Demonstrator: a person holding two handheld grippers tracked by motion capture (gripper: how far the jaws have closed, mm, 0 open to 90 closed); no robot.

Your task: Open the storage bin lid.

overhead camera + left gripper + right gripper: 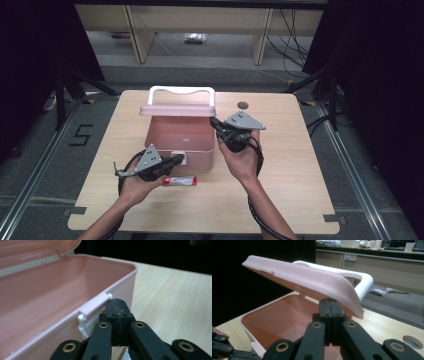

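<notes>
A pink box (196, 159) stands mid-table with its lid (177, 110) raised partway and a white handle (181, 91) on top. My left gripper (180, 159) is shut and empty, its tip (117, 305) against the box's front wall (125, 287) beside the white latch (83, 320). My right gripper (214, 121) is also shut, and its tip (329, 305) sits right under the near edge of the tilted lid (312, 282), seemingly touching it. The box (277, 315) looks empty inside. A small red and silver packet (180, 181) lies on the table in front of the box.
The wooden table (290, 165) has a round hole (242, 105) behind the box on the right. Dark stands flank the table, and shelving stands beyond it. Bare tabletop lies to the right and front.
</notes>
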